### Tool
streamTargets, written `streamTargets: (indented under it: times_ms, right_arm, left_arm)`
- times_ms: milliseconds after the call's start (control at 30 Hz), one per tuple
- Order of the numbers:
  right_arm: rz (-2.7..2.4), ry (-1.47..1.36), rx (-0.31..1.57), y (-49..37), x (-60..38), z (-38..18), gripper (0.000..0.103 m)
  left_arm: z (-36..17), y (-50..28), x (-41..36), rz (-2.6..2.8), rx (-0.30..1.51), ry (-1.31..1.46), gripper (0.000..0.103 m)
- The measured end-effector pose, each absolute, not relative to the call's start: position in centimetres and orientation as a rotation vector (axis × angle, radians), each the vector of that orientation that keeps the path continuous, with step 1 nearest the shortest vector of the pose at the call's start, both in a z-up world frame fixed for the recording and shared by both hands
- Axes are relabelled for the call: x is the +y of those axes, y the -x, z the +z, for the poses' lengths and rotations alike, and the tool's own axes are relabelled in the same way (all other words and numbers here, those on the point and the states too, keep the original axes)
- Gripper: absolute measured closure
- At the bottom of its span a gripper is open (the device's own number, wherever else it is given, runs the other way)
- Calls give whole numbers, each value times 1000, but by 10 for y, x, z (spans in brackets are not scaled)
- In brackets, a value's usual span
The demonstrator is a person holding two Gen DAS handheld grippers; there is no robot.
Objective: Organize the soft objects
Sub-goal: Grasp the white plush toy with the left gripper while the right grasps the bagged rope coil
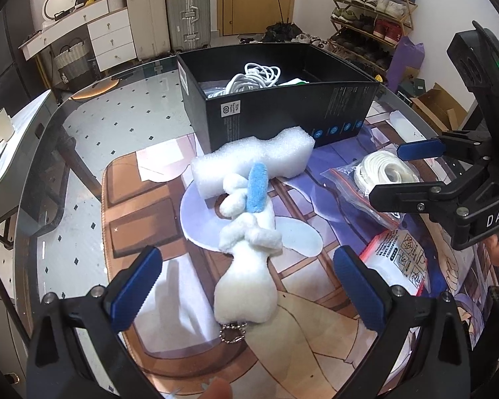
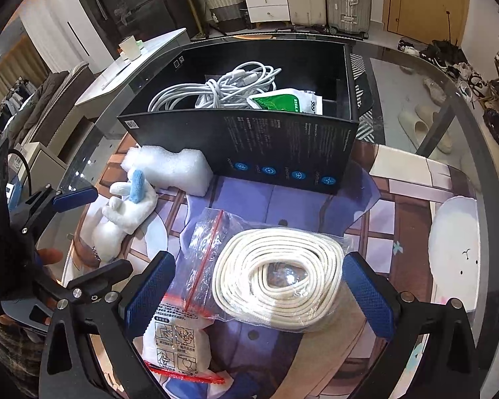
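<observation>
A white plush toy (image 1: 246,266) with a blue patch and a bead chain lies on the printed mat, between the open fingers of my left gripper (image 1: 246,292). A white foam block (image 1: 252,159) lies just beyond it, against the black box (image 1: 282,116). The box holds white cables (image 2: 223,89) and a green-white packet (image 2: 286,101). My right gripper (image 2: 259,292) is open and straddles a coiled white cord in a clear zip bag (image 2: 276,276). The plush (image 2: 123,212) and foam (image 2: 173,166) also show in the right wrist view, at left.
A small printed sachet (image 2: 176,342) lies at the near edge by the right gripper's left finger. The mat covers a glass table (image 1: 93,139). Suitcases, drawers and a shoe rack stand behind. A white side table (image 1: 3,146) is at far left.
</observation>
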State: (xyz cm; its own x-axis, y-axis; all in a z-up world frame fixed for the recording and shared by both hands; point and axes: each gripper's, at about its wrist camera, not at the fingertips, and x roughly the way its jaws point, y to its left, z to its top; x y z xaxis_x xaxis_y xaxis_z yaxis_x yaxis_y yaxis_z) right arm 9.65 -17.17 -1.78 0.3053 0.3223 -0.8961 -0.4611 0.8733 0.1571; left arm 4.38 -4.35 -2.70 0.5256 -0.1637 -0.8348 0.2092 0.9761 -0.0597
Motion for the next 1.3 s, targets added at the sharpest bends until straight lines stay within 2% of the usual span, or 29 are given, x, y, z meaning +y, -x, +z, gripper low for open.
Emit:
streamTargets:
  times_ms: [967, 1167, 1233, 1300]
  right_arm:
    - [457, 196, 1174, -100, -176, -40, 2]
    - [428, 238, 1145, -95, -178, -39, 20]
    - [434, 243, 1141, -95, -179, -36, 27]
    - [442, 246, 1140, -94, -178, -35, 31]
  left_arm:
    - [-44, -53, -49, -202, 1062, -95, 0]
    - [-44, -52, -51, -193, 1049, -90, 2]
    - [-43, -50, -50, -197, 1044, -91, 8]
    - [-40, -49, -48, -190, 1042, -87, 22]
